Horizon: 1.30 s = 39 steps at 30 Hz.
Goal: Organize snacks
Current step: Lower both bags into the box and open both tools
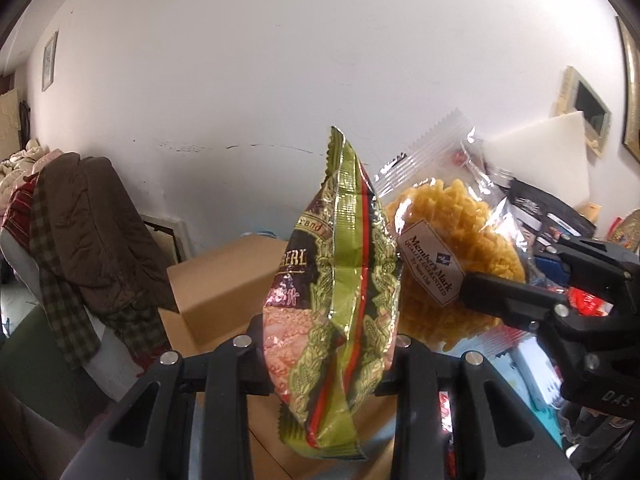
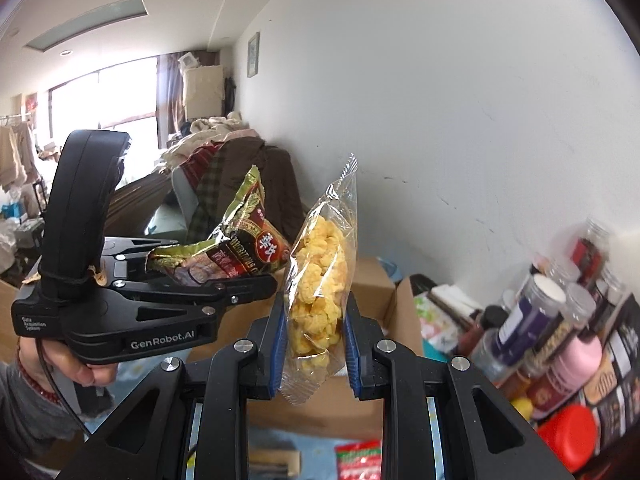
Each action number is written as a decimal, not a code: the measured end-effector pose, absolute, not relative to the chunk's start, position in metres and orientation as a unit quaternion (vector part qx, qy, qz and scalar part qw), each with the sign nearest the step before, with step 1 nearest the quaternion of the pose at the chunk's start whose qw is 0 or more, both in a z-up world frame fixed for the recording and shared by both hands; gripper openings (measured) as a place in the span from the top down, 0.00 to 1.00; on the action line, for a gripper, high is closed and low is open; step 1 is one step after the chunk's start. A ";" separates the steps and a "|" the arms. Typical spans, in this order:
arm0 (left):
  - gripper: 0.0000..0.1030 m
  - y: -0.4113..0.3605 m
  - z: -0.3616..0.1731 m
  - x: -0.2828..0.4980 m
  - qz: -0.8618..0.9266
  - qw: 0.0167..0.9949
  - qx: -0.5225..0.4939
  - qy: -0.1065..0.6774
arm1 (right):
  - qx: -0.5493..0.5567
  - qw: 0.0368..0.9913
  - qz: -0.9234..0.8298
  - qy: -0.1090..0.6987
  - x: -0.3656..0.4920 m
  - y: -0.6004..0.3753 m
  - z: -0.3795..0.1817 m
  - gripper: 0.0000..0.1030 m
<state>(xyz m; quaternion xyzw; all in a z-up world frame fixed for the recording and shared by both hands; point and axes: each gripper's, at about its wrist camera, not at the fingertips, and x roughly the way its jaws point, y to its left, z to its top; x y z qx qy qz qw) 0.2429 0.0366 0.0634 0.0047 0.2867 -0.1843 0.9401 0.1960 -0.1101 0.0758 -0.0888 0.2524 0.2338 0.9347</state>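
now | left gripper [image 1: 328,344] clamps green packet [image 1: 344,280] | right gripper [image 2: 316,344] clamps clear bag [image 2: 320,280]

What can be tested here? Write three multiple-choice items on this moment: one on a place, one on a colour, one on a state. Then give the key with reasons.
1. Where is the clear packet of yellow snack?
A. in the cardboard box
B. between the right claw's fingers
C. on the floor

2. What colour are the right claw's pads?
A. blue
B. red
C. white

3. What state is the left claw in?
A. open, holding nothing
B. shut on the green foil packet
C. out of view

Key:
1 B, the packet stands clamped between both fingers.
2 A, blue strips line the fingertips.
3 B, its fingers pinch the packet's lower half.
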 end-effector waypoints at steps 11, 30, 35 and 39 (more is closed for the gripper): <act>0.70 0.047 0.023 0.308 -0.132 0.934 0.018 0.330 | -0.087 0.923 0.239 0.290 0.259 -0.091 0.047 0.76; 0.70 0.050 -0.056 0.366 -0.097 0.881 0.062 0.459 | -0.059 0.873 0.238 0.422 0.329 -0.091 -0.050 0.76; 0.70 0.046 -0.072 0.373 -0.092 0.858 0.074 0.500 | -0.062 0.865 0.223 0.446 0.334 -0.094 -0.065 0.76; 0.69 0.045 -0.080 0.375 -0.080 0.846 0.071 0.522 | -0.066 0.862 0.215 0.455 0.335 -0.097 -0.068 0.76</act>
